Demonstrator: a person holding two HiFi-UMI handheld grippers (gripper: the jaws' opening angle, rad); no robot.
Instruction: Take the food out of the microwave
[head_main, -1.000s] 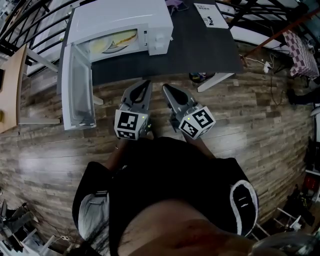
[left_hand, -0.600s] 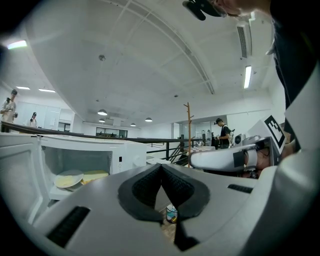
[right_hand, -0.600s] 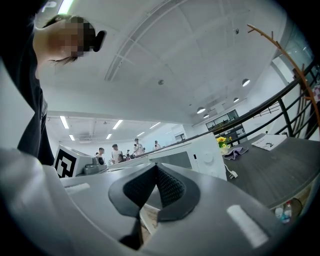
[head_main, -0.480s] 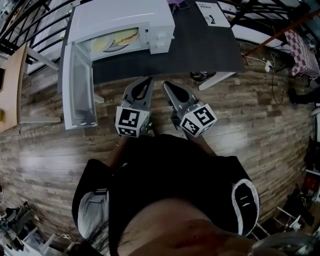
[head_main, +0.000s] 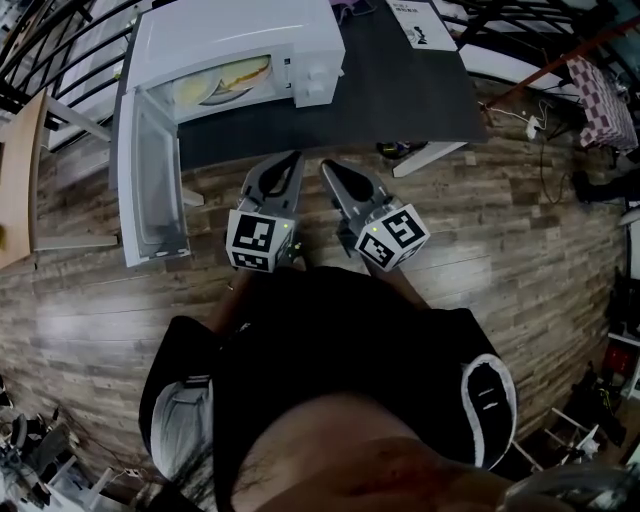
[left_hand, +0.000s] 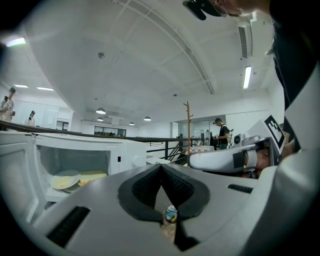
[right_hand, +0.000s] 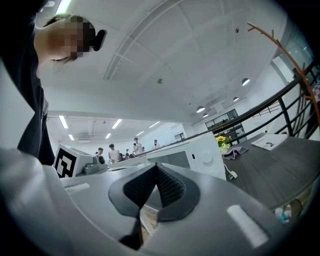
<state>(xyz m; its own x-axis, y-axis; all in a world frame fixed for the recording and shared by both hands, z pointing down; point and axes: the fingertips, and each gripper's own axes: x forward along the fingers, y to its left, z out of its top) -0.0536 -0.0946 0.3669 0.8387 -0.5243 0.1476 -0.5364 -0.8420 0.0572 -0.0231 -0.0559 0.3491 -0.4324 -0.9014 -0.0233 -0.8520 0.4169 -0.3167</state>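
While both hand-held tools hang side by side over the wood-plank floor (head_main: 520, 240), short of the dark grey table (head_main: 400, 95), the left gripper (head_main: 290, 160) and the right gripper (head_main: 328, 168) each have their jaws pressed together on nothing. The flat yellow food (head_main: 245, 72) lies beside a pale round plate (head_main: 203, 90) inside the white microwave oven (head_main: 240, 25), its long axis running across the cavity's width. The microwave's white door (head_main: 150, 185) stands swung wide at the cavity's left, jutting past the table's near edge; the mouth faces the grippers, with bare tabletop to the oven's right.
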